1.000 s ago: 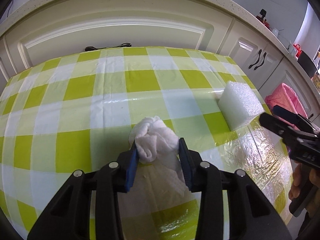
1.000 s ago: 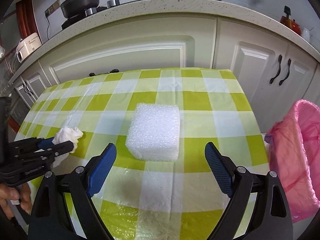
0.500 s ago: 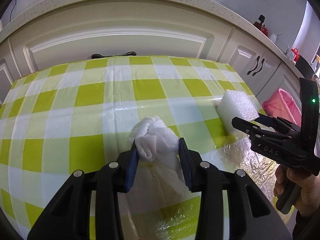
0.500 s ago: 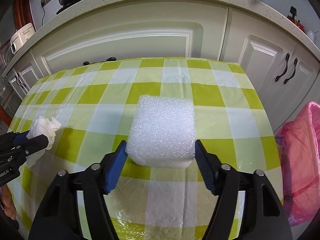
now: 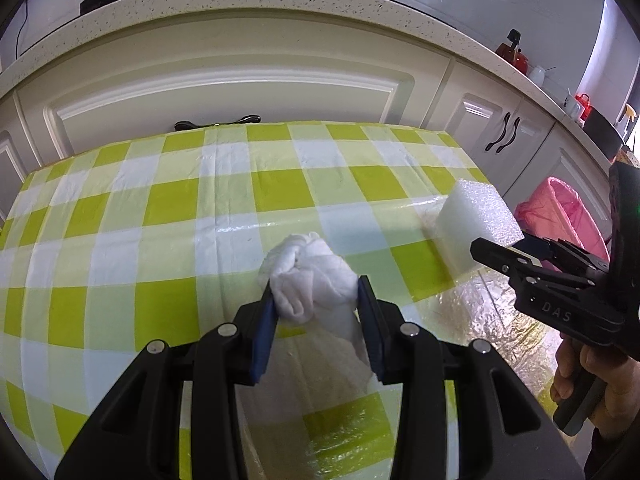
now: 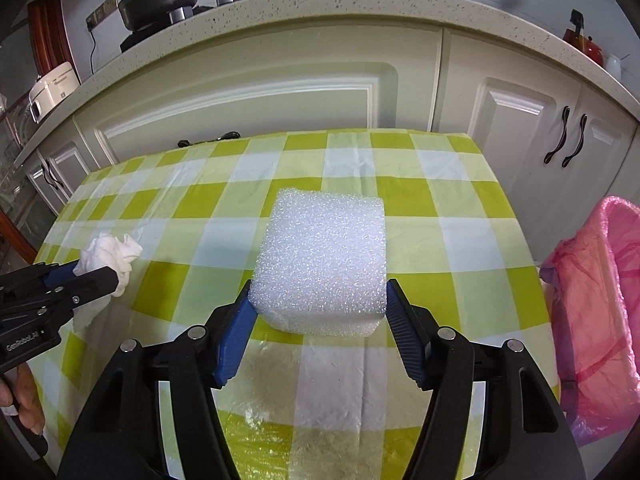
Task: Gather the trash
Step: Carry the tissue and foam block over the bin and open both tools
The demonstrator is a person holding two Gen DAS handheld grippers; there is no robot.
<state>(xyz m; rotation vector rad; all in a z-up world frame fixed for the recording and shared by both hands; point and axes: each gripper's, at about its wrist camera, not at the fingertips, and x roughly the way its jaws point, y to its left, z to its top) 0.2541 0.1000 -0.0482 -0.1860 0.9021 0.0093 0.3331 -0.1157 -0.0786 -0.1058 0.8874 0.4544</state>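
Resting on the checked tablecloth, the white foam block is clamped by the right gripper, whose jaws have just been closing on its near end; its slightly longer axis points away toward the cabinets; the crumpled tissue is squeezed narrowly in the left gripper, its loose tail hanging toward the camera.

light: bright, even | glare: tablecloth sheen | edges: fisheye bending, dark corners | focus: sharp
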